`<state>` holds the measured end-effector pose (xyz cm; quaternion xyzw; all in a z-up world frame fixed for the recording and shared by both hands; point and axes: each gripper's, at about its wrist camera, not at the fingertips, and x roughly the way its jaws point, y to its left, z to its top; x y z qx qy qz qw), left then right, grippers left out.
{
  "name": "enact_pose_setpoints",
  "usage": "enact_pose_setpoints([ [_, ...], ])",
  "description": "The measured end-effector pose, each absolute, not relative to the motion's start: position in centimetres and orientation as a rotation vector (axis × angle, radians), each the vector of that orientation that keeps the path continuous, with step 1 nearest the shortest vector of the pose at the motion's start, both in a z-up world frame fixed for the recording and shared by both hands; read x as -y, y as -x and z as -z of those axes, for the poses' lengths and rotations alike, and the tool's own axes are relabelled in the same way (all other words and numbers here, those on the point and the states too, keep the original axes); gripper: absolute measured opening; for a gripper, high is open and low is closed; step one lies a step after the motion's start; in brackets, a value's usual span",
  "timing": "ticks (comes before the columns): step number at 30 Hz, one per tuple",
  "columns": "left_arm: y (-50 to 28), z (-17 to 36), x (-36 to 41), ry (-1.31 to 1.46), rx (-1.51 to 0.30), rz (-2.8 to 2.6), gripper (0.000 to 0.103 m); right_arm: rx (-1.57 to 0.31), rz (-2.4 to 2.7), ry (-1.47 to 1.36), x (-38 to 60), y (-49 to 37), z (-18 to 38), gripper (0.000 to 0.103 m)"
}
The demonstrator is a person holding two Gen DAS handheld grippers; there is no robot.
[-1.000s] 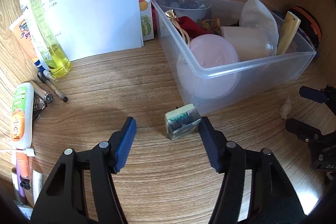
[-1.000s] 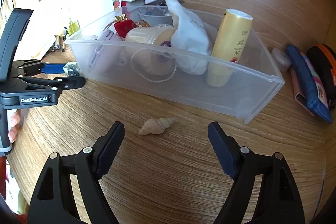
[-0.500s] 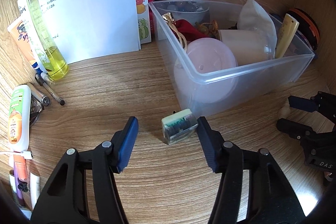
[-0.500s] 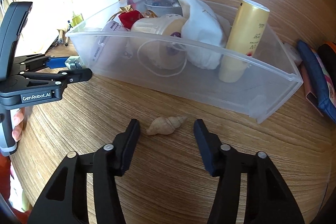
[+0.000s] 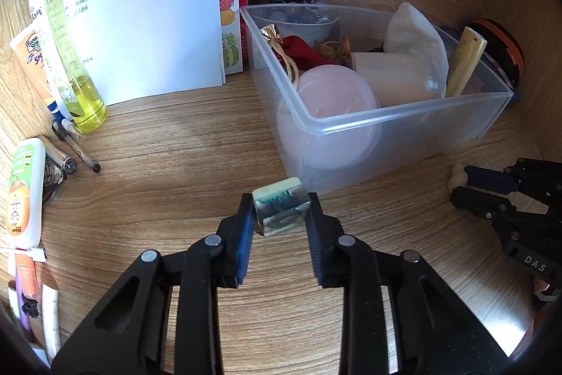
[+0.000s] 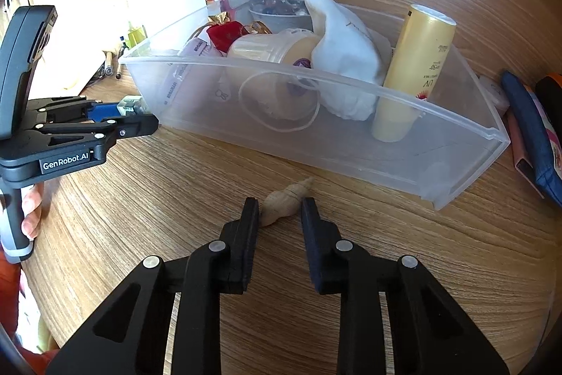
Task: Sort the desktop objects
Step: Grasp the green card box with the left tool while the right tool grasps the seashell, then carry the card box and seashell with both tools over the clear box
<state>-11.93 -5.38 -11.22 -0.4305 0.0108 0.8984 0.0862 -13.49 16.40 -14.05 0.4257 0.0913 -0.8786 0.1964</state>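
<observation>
the left gripper (image 5: 279, 217), marked "genrobot.ai" on its side, pinches a small clear block (image 5: 281, 211) just beside the clear plastic bin (image 5: 404, 115); the right gripper (image 6: 281, 217) closes on a ribbed beige shell (image 6: 286, 201) on the wood desk (image 6: 175, 199), near the bin wall, open desk toward the camera

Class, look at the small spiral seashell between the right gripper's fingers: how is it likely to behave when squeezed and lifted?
The seashell looks rigid, so it probably won't deform. Its tapered, rounded spiral may let it pivot or slip from the right gripper, whose pads meet it only near the wide end. It seems small and likely light, possibly brittle at the pointed tip.
</observation>
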Motion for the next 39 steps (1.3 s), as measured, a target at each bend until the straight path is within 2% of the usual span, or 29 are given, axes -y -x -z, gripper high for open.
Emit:
enact_pose_setpoints([
  [19, 8.5, 10.9, 5.1, 1.266, -0.010, -2.702, 0.028, -0.219, 2.474, -1.139, -16.9, 12.0, 13.3, 0.023],
  [39, 6.3, 3.8, 3.9, 1.031, 0.046, -2.722, 0.028, -0.173, 2.580, -0.958, -19.9, 8.9, 7.8, 0.023],
])
